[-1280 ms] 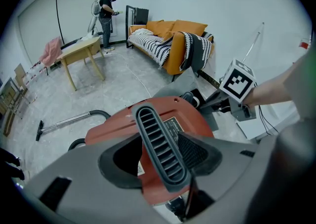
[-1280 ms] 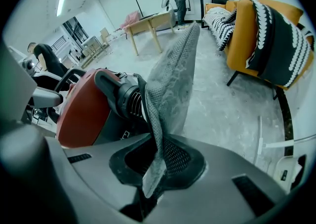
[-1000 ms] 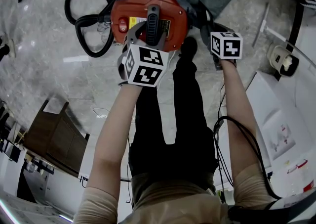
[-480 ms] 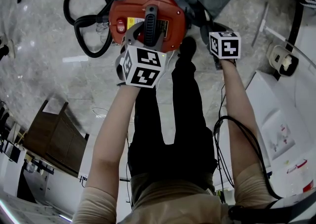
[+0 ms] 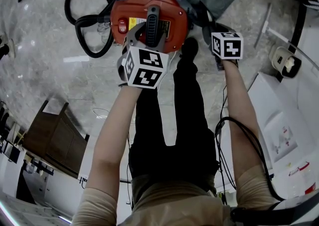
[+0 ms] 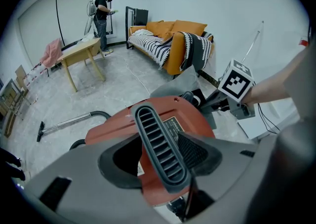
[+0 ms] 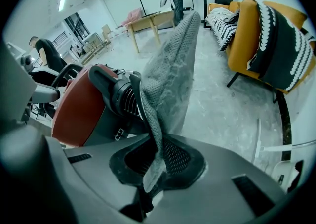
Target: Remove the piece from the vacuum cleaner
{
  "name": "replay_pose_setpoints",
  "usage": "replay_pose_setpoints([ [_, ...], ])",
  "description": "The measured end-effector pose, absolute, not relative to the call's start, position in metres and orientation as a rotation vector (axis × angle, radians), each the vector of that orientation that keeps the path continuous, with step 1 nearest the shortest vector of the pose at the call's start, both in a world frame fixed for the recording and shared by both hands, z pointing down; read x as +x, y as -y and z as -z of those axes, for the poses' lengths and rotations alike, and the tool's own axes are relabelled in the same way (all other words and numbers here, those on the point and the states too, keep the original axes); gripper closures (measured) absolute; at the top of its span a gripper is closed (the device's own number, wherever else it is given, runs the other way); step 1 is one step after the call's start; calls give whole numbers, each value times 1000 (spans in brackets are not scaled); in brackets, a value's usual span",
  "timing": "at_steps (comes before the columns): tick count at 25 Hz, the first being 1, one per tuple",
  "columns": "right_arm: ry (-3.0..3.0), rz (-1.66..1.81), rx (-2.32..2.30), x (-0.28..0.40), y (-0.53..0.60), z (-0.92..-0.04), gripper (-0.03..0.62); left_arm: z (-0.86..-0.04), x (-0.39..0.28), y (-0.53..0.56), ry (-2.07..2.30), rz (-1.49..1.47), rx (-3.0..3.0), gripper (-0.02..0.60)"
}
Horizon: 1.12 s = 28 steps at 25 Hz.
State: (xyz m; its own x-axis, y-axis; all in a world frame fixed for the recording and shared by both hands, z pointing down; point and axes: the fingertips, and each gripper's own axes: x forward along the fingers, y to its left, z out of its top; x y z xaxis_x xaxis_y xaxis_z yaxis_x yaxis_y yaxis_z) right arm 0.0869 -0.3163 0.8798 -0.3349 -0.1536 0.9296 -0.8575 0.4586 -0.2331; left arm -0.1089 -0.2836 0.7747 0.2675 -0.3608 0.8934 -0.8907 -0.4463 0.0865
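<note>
Left gripper (image 6: 165, 171) clamps the black ribbed handle (image 6: 155, 139) of the round red vacuum cleaner (image 5: 172, 18), right gripper (image 7: 158, 161) pinches the grey mesh cloth bag (image 7: 170, 74); lid label (image 6: 174, 127) is too blurry to read.

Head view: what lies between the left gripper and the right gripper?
The person's black shoe and trouser leg, seen in the head view. The left gripper holds the black ribbed handle; the right gripper pinches the grey mesh cloth.

Tan short-sleeved top (image 5: 169, 205), black trousers (image 5: 169, 120). Black cables (image 5: 247, 132) along right arm. Grey left gripper (image 6: 163, 161) carries black-and-white marker cube (image 5: 144, 65).
</note>
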Motion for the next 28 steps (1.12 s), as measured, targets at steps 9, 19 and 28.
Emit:
replay_pose_setpoints([
  [9,1766,-976,883,89,317,-881,563,-774,-108,283,1127,-1131,1943,360],
  [19,1772,-924,821,91,318,-885,564,-776,-108,284,1122,-1127,1944,360],
  [28,1773,-923,822,94,323,-885,563,-775,-108,284,1120,-1130,1943,360],
])
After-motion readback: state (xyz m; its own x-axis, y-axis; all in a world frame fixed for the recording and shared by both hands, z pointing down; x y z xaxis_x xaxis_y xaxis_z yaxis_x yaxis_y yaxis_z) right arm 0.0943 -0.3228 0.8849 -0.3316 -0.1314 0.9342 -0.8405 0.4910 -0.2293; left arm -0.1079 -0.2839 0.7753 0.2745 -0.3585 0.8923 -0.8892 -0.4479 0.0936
